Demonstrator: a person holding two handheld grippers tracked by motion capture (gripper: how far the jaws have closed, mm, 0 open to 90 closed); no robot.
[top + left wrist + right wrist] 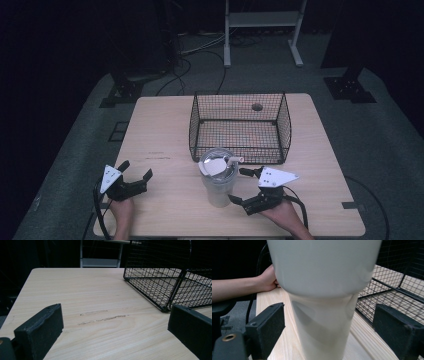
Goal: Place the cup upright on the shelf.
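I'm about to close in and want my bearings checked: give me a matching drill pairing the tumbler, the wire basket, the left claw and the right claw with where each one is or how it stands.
Things:
1. tumbler
2. wire basket
3. left claw
4. right claw

Places or states:
A. open over bare tabletop, near the table's left front
B. open, a jaw on each side of the tumbler's lower body, not yet closed on it
C. upright in front of the basket, lidded, with a straw
D. at the middle of the table's far half, nothing in it

Pairs: 1-C, 2-D, 3-A, 4-B
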